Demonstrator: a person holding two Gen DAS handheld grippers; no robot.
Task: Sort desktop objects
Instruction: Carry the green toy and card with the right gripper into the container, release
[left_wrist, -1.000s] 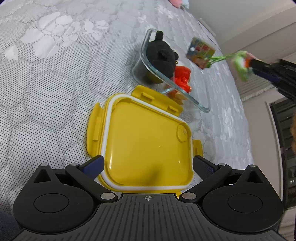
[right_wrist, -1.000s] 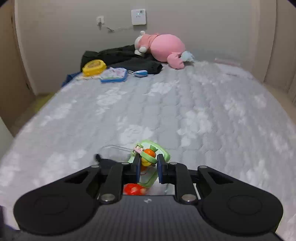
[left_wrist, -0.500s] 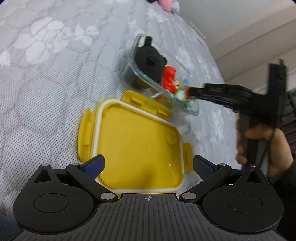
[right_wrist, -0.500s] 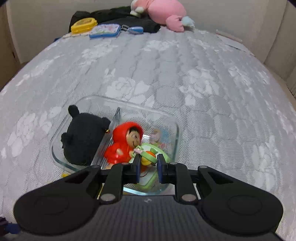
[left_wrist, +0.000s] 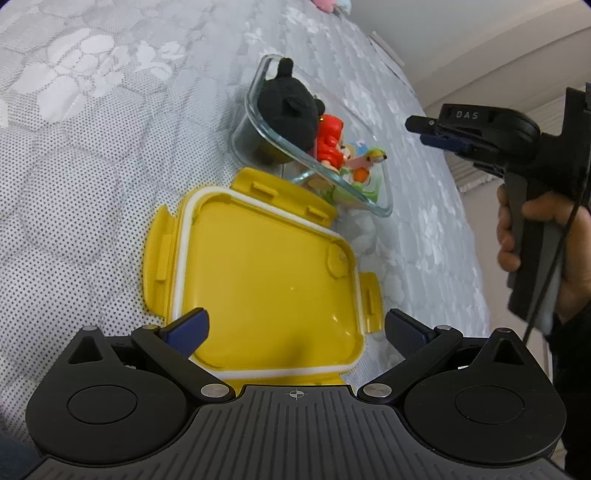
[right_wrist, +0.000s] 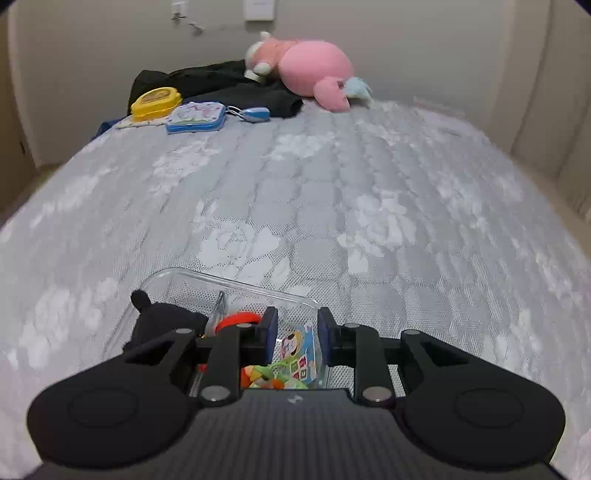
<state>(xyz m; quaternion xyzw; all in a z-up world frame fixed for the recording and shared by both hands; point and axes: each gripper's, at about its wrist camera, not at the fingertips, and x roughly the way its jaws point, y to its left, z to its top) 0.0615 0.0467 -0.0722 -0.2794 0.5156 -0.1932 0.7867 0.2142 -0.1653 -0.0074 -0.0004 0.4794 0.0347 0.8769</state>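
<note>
A clear glass container (left_wrist: 382, 206) lies on the bed, also seen in the right wrist view (right_wrist: 236, 282). It holds a black plush toy (left_wrist: 286, 107), a red-hooded doll (left_wrist: 330, 144), and a green keychain toy with a card (left_wrist: 364, 170). A yellow lid (left_wrist: 266, 277) lies upside down next to it. My left gripper (left_wrist: 295, 328) is open, with its fingers either side of the lid's near edge. My right gripper (right_wrist: 294, 330) is open and empty above the container, and shows in the left wrist view (left_wrist: 428, 129).
At the far end of the bed lie a pink plush toy (right_wrist: 310, 68), black clothing (right_wrist: 221, 83), a yellow box (right_wrist: 157, 99), a blue pouch (right_wrist: 195, 116) and a small blue item (right_wrist: 255, 113). Walls stand close around the bed.
My right gripper carried the green keychain toy to the glass container, opened and let it go inside, then rose clear. My left gripper stayed open at the yellow lid.
</note>
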